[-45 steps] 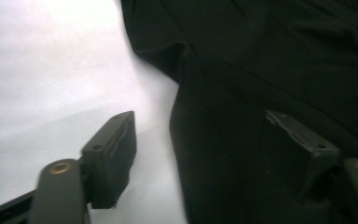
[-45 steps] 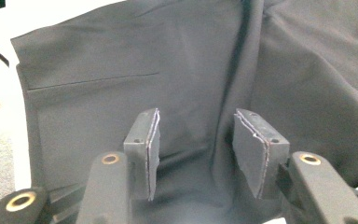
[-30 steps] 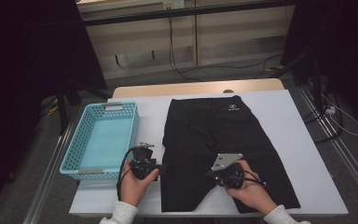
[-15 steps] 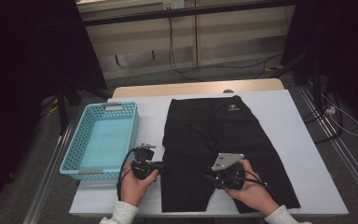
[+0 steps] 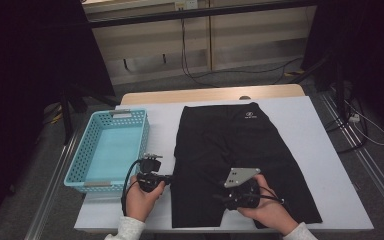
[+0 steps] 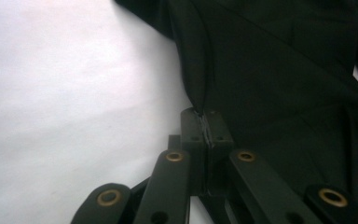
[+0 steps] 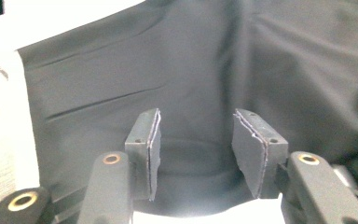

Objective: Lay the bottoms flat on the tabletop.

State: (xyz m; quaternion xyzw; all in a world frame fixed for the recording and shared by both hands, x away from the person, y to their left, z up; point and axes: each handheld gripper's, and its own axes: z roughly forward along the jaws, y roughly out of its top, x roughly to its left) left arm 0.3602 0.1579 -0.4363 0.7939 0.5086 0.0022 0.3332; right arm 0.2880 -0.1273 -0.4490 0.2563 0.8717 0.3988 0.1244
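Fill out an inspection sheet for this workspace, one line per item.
Surface: white table, wooden strip at its far edge.
Job's things: black shorts spread flat.
Clutter: empty blue basket left of the shorts.
Tongs: left tongs have just closed, pinching the shorts' edge; right tongs have just been opening, pads apart over the fabric, nothing gripped.
Cables: black cable loops from the left tongs; cords on the floor behind.
Surroundings: dark room, pale cabinets behind.
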